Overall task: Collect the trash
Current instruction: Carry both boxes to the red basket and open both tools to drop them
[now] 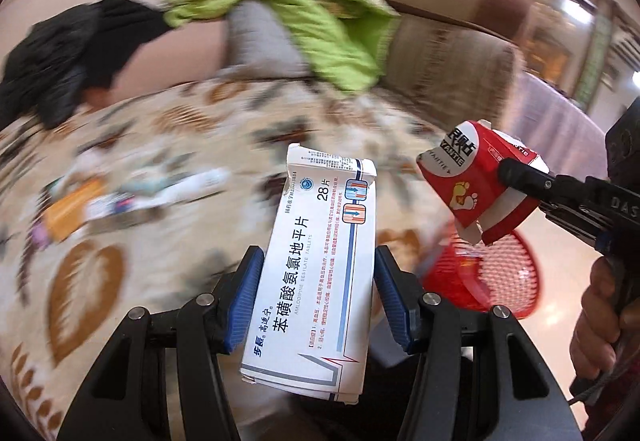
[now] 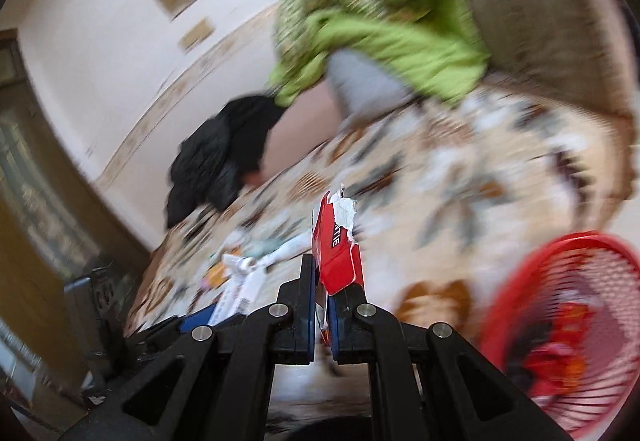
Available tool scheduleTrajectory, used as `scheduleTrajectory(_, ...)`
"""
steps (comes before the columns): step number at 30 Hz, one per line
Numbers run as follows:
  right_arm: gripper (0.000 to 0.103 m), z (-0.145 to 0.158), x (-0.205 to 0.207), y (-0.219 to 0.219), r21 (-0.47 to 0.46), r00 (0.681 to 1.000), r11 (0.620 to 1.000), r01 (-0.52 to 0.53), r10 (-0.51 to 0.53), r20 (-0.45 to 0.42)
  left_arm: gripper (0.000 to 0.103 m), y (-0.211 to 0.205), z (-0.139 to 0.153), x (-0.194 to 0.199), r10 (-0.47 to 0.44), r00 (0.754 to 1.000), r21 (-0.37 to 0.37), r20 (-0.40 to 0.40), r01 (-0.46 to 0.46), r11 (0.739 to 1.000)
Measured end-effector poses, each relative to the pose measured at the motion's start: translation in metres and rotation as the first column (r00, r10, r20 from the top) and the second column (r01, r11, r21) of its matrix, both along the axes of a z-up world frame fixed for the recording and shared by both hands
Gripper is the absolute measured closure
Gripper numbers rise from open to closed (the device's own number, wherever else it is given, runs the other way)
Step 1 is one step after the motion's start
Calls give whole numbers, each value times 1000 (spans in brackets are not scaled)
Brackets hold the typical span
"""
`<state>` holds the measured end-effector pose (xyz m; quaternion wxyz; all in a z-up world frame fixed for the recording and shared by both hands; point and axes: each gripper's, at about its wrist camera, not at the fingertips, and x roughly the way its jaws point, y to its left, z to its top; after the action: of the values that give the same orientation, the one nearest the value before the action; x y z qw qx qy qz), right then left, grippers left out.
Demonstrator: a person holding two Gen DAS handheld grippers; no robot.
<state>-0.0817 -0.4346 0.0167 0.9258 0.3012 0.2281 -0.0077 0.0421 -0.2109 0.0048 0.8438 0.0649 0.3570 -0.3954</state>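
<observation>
- Step in hand, as I judge it: both grippers are loaded and carrying trash toward the red mesh basket (image 1: 500, 281), the landmark for everything below.
- The left gripper (image 1: 316, 293) clamps a white medicine carton (image 1: 320, 265), a box of amlodipine tablets, flat between its blue pads (image 1: 246, 297); the jaws stand part-way apart, set by the carton's width. The carton sits just left of the basket and is not yet over its rim.
- The right gripper (image 2: 324, 305) has its jaws nearly together, pinching a torn red carton (image 2: 338, 249) by one thin wall. In the left wrist view that red carton (image 1: 476, 181) hangs just above the basket's far rim.
- Next move, in my judgement: bring each carton over the basket mouth, then part the jaws so it drops inside; the red one is nearer to that.
- Count: two grippers, two cartons held, one basket with some red trash already in it (image 2: 568, 337).
- Well left of the basket, a blurred cluster of litter (image 1: 132, 197) lies on the patterned sofa cover (image 1: 180, 121); too smeared to count.
</observation>
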Motion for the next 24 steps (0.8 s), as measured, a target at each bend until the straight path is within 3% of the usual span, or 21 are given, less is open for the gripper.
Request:
scheduleTrajectory(3, 97, 0, -39, -38, -1, 993, 994, 114, -114, -13, 48, -44, 6, -14, -101, 994, -18, -39, 101, 995)
scheduleTrajectory(8, 97, -22, -82, -87, 26, 965, 967, 254, -251, -80, 48, -114, -1, -33, -237, 963, -19, -128, 236, 971)
scheduleTrajectory(17, 93, -56, -102, -128, 61, 924, 933, 356, -341, -174, 45, -196, -25, -63, -348, 914, 60, -208, 368, 928)
scheduleTrajectory(18, 87, -59, -103, -132, 72, 921, 930, 360, -343, -185, 39, -201, -27, -64, -354, 909, 66, -220, 376, 924)
scheduleTrajectory(19, 75, -62, -106, -135, 91, 919, 926, 367, -346, -189, 34, -207, -27, -65, -355, 906, 70, -230, 380, 923)
scheduleTrajectory(21, 58, -64, -107, -138, 102, 914, 919, 381, -358, -188, 33, -207, -26, -64, -354, 907, 61, -226, 376, 924)
scheduleTrajectory(24, 57, -60, -108, -137, 84, 912, 917, 389, -371, -178, 33, -201, -21, -64, -360, 910, 47, -208, 376, 925)
